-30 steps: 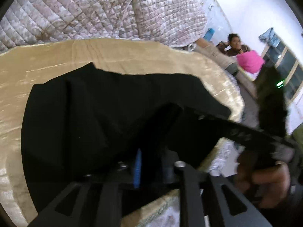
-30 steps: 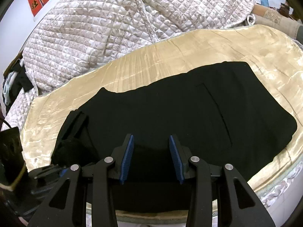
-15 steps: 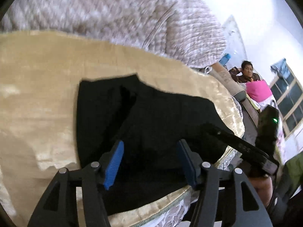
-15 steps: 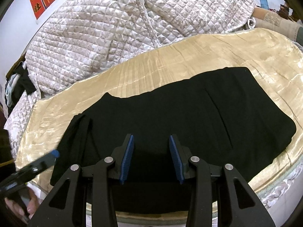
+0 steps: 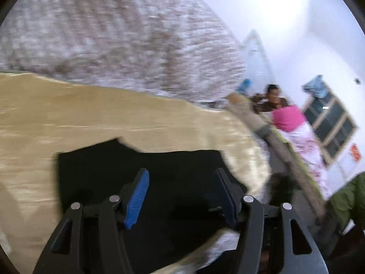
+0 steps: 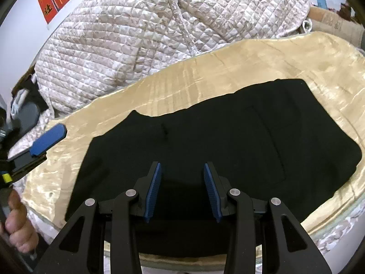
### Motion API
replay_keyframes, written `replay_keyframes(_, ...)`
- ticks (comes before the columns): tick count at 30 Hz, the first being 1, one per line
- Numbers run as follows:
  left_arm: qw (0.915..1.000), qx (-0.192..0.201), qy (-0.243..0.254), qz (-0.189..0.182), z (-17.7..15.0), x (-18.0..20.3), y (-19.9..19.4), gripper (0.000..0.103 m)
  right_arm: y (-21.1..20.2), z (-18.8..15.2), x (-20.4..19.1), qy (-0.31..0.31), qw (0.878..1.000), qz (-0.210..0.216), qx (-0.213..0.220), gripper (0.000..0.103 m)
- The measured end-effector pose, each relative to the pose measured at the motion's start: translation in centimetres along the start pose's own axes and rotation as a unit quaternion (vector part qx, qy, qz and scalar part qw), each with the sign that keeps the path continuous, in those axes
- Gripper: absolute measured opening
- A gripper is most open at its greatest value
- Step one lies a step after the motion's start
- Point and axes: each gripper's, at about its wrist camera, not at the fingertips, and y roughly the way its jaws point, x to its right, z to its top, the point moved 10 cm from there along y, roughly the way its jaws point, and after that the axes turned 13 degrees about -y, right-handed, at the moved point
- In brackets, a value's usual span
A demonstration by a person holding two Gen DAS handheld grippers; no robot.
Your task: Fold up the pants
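Black pants (image 6: 228, 150) lie beneath 2 open, empty hand-held grippers.

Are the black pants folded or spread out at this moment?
Folded: the black pants lie as one compact flat block on the golden cloth, no separate legs showing.

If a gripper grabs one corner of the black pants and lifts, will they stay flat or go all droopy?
Probably droopy. The black pants lie limp and flat on the gold sheet, with soft wavy edges, so they would likely sag. The sheet looks shiny, so a push may slide them. They look thin, probably light.
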Motion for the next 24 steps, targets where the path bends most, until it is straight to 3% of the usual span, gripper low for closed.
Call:
replay_keyframes(3,0.9978,0.002,-0.006,0.066,-0.2,-4.2,-0.4,0.062,0.4,-0.1,-1.0,0.004,1.000,0.028,-0.005,0.040)
replay_keyframes(8,0.9921,-0.011,-0.007,0.124,-2.6,-8.2,0.0,0.062,1.8,-0.6,-1.9,-0.003,0.999,0.034,-0.023,0.040)
replay_keyframes(15,0.9874,-0.007,-0.013,0.158,-2.4,-10.3,0.1,0.062,5.7,0.8,-2.3,0.000,0.996,0.074,-0.040,0.039)
replay_keyframes(20,0.9847,-0.005,-0.009,0.174,-2.8,-11.4,0.1,0.062,6.0,0.8,-2.7,0.009,0.995,0.087,-0.042,0.039)
replay_keyframes(24,0.9844,-0.006,-0.013,0.176,-3.0,-11.6,0.0,0.061,5.4,0.5,-2.4,0.003,0.997,0.069,-0.035,0.037)
